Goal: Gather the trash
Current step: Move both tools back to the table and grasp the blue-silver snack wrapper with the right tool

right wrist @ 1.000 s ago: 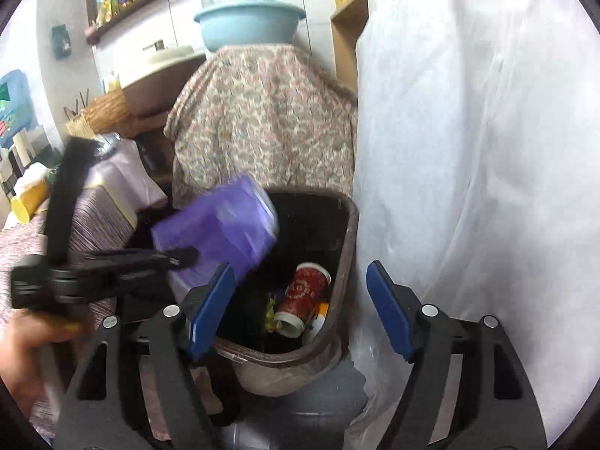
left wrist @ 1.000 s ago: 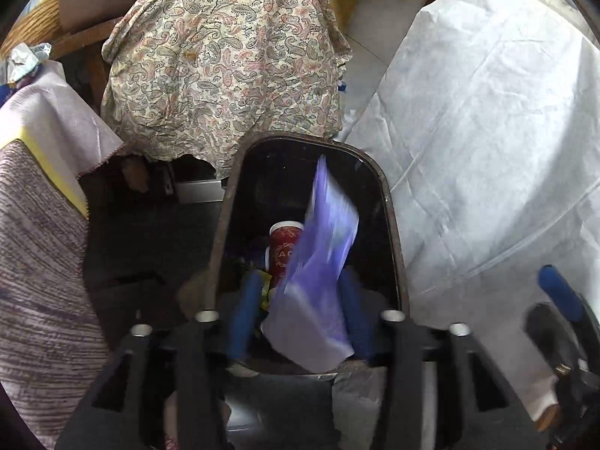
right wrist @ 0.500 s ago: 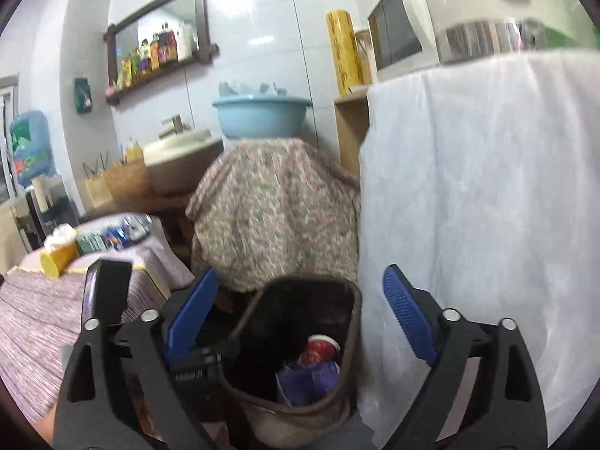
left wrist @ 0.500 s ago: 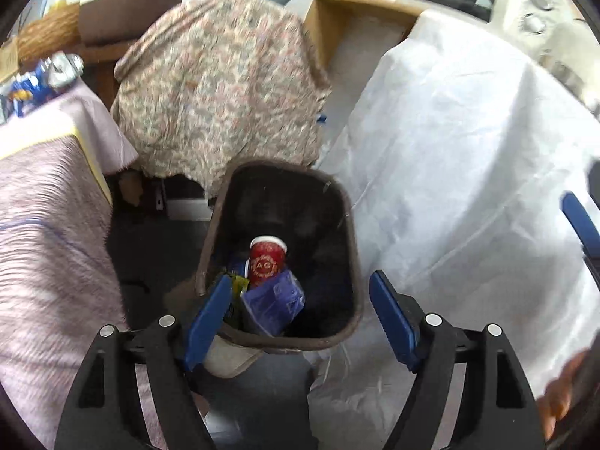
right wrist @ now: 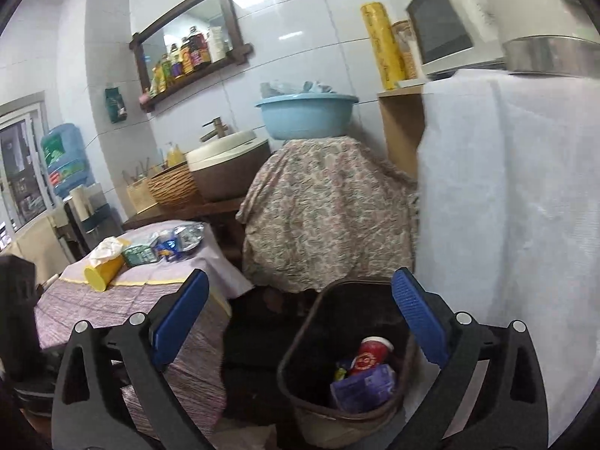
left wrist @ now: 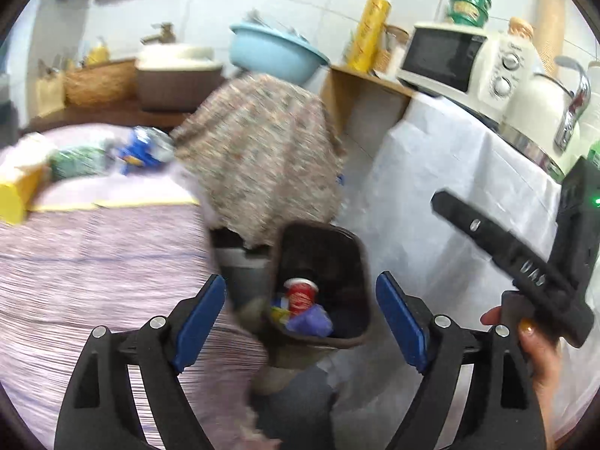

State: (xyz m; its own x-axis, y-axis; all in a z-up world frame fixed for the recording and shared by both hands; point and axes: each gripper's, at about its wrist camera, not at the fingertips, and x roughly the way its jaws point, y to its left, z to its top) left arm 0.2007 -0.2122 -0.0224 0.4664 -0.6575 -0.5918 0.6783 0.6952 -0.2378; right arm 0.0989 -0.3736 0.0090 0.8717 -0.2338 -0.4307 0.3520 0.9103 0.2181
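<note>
Both grippers carry nothing: left gripper (left wrist: 300,311) has its jaws spread wide with only air between the blue pads, right gripper (right wrist: 300,311) the same, jaws wide apart, nothing pinched. Each hangs above and short of the trash bin (right wrist: 300,341), a dark bin on the floor between the table (right wrist: 112,300) and the white-draped counter (right wrist: 506,225). Inside the bin: purple wrapper (right wrist: 365,384) on top, red paper cup (right wrist: 369,354) behind it, some yellow scrap beside them.

Remaining trash sits at the far end of the table, well apart from both grippers: crumpled foil snack bags (right wrist: 176,242), a green packet (right wrist: 137,255), and a yellow tissue canister (right wrist: 103,272) lying on its side with white tissue sticking out. Not sure the canister counts as trash.

Handling guess: the foil bags look light, thin, crinkly and slick, and would collapse under the pads. Best to pinch a crumpled ridge or sealed edge rather than the flat face, which may slide out. The green packet looks boxier and stiffer; take it across its narrow sides. The tissue is soft and would tear or pull free if grabbed alone. Nothing looks heavy or fragile. The left wrist view is motion-blurred, so table detail there is unreliable. The tablecloth (left wrist: 93,262) is loose fabric and could snag if the jaws go in too low.
</note>
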